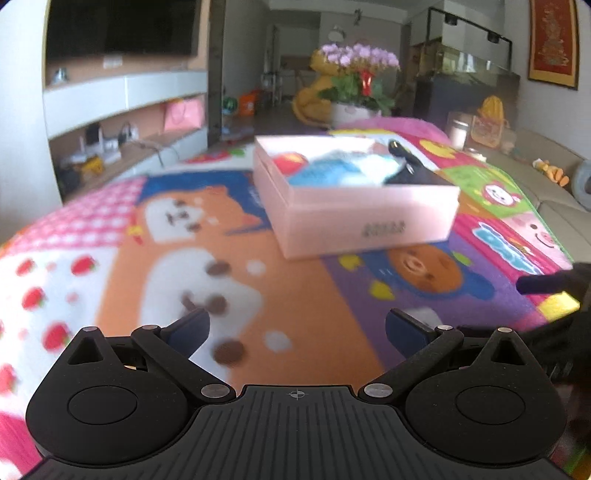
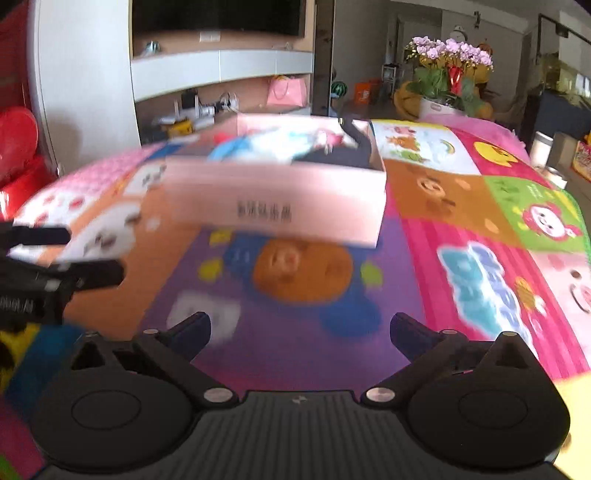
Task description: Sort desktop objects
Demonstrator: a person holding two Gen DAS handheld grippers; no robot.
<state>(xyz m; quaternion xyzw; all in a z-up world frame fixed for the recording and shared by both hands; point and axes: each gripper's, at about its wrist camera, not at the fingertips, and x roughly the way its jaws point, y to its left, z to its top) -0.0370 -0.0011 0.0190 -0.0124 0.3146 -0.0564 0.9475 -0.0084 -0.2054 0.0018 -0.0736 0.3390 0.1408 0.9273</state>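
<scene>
Pink box [image 1: 354,206] sits on the cartoon play mat [image 1: 221,258], out ahead of both grippers and touching neither of them. Lid's off, so from the left wrist view you can see into it: something red [image 1: 291,162] in the near-left corner, a blue and white bundle [image 1: 343,168] through the middle, and a black item [image 1: 410,166] at the right end, though it's all too blurry to say what any of them actually are. There's dark print on the box's front wall, unreadable. Same box [image 2: 280,192] in the right wrist view is smeared by motion blur, sitting just beyond a bear face printed on the mat [image 2: 480,206]. Left gripper [image 1: 297,326] hangs over the orange and purple patches with its jaws spread wide, nothing between them. Right gripper [image 2: 300,330] is the same deal, jaws wide apart and empty, over the purple square. Each one pokes into the other's camera, at the right edge of the left view and the left edge of the right view. Farther back there's a pot of purple orchids [image 1: 356,59] past the mat's far edge, a wall shelf unit [image 1: 125,110] with a dark TV [image 1: 122,26] above it on the left, and a framed red picture [image 1: 553,40] on the right wall.
</scene>
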